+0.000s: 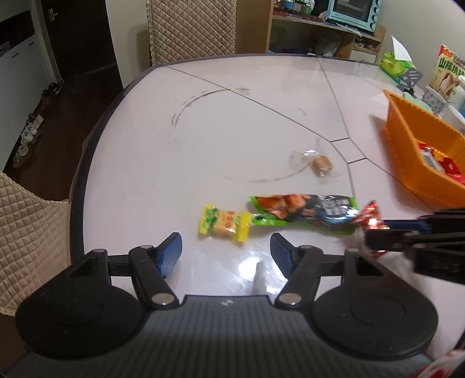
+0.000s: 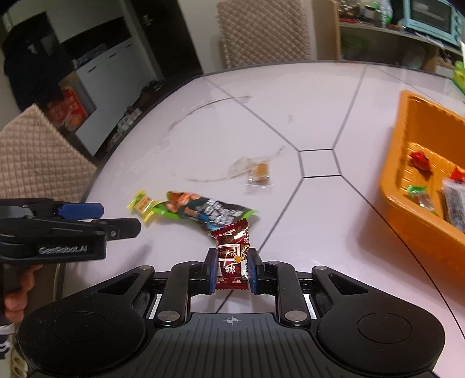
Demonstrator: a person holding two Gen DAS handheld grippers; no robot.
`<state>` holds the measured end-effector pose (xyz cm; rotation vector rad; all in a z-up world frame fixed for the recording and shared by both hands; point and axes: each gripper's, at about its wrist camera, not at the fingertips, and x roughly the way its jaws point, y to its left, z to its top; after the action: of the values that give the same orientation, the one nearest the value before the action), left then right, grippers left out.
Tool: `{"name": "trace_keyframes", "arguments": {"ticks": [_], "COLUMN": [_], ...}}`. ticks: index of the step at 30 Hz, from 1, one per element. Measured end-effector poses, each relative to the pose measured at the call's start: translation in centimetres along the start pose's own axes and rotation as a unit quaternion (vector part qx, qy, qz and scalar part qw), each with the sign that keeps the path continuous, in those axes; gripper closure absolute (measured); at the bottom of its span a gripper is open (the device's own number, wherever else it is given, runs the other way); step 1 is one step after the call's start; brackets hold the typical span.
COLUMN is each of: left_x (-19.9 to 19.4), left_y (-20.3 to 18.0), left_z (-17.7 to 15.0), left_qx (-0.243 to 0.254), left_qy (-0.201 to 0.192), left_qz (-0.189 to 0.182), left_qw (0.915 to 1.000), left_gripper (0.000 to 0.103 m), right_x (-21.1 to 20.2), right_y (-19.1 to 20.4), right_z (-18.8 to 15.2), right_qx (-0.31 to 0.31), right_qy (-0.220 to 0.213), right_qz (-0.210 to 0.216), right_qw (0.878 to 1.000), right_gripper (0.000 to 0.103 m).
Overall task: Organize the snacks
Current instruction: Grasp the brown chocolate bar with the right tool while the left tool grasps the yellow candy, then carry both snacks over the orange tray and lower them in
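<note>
1. Dining room, pale glossy table (image 1: 232, 122) w/ dark seam lines and ring-shaped scuffs; quilted chair covers at the edges, shelf w/ a blue toaster oven (image 1: 353, 13) at the back.
2. Nearest: right gripper (image 2: 231, 269) is closed down on a dark red snack packet (image 2: 232, 256), pads pinching its lower half, top sticking out fwd. Packet looks lifted just off the table, tho hard to be sure.
3. Handling, my guess: light, crinkly foil, slippery; soft fill, so a firm pinch mid-body is safer than the crimped ends, which could slide out.
4. Left gripper (image 1: 226, 254) is spread wide, holds nothing, hovers low over the table.
5. Just ahead of the left gripper's fingers: yellow wrapped candy (image 1: 225, 222), slightly left of centre, not touching either pad. Small, stiff-ish core w/ twisted ends; take the middle block.
6. Touching the candy's right end: long green-and-black snack pouch (image 1: 303, 212), flat, floppy; grab across the short width.
7. Further out: clear-wrapped brown sweet (image 1: 321, 164), alone, well apart from the others. Wrapper looks loose, could slip.
8. Far right: orange basket (image 2: 418, 162), already holding several wrapped snacks. Prob. the drop spot for the red packet.
</note>
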<state>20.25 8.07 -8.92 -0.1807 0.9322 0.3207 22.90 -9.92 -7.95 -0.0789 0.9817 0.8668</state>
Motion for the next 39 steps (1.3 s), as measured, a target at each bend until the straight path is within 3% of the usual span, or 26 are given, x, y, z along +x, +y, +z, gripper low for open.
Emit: {"name": "trace_keyframes", "arguments": {"ticks": [5,18,22,39], "left_x": [1.5,3.4,3.2,1.1], "left_y": [0.8,1.0,0.6,-0.4], "left_z": [0.7,1.0,1.1,-0.5], "left_qx": [0.004,0.008,0.009,-0.014], "left_qy": [0.003,0.0,0.0,0.004], "left_qz": [-0.001,-0.016,-0.034,-0.035], "left_qw": [1.0,0.9998,0.9994,0.9993], "left_gripper": [0.04,0.06,0.082,0.083], "right_x": [-0.7,-1.8,-1.7,-2.6], "right_y": [-1.2,-2.6,-2.9,-2.7], "right_z": [0.2,-0.2,-0.3,-0.1], "right_qx": [0.022,0.052,0.055,0.049], "right_qy": [-0.006,-0.012,-0.01,-0.02], "right_qz": [-0.009,-0.031,-0.033,-0.028], "right_qw": [1.0,0.998,0.998,0.998], "right_gripper": [0.081,0.081,0.081,0.081]}}
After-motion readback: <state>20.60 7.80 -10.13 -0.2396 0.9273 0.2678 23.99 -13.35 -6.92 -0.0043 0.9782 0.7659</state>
